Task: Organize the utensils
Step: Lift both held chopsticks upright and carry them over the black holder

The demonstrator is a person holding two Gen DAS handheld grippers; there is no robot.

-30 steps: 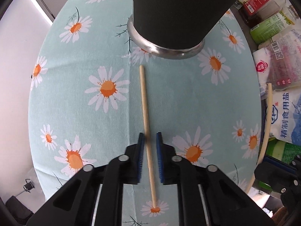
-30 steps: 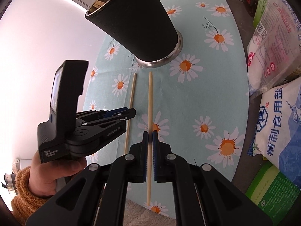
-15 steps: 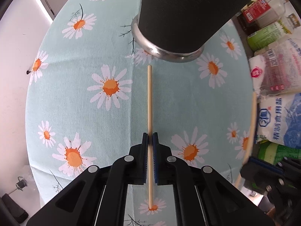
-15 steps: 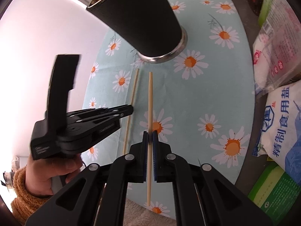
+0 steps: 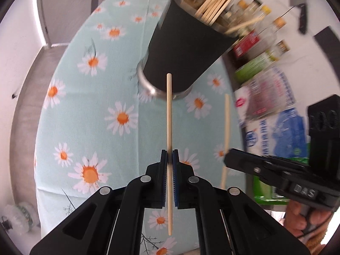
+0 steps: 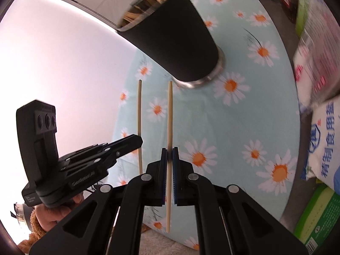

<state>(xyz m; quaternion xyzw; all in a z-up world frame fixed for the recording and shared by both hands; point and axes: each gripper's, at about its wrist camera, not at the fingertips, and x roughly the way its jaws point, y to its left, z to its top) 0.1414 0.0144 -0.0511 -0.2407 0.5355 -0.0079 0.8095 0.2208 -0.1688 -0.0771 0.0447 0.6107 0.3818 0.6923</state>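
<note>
Two handheld grippers each clamp a single chopstick above a daisy-print tablecloth (image 5: 89, 127): the left gripper (image 5: 169, 161) pinches the left chopstick (image 5: 169, 114), the right gripper (image 6: 169, 159) the right chopstick (image 6: 169, 116), both short of the black holder cup (image 5: 187, 48) (already stocked with sticks). Pinched near mid-length, either stick could pivot and miss the rim. A salt bag (image 6: 325, 140) reads "精制食用盐".

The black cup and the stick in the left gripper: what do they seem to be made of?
Black cup: apparently metal, given its shiny silver base ring and rim, with a matte black sleeve or coating. Stick: pale, matte and uniform tan, probably bamboo or wood, like the bundle of chopsticks standing in the cup.
</note>
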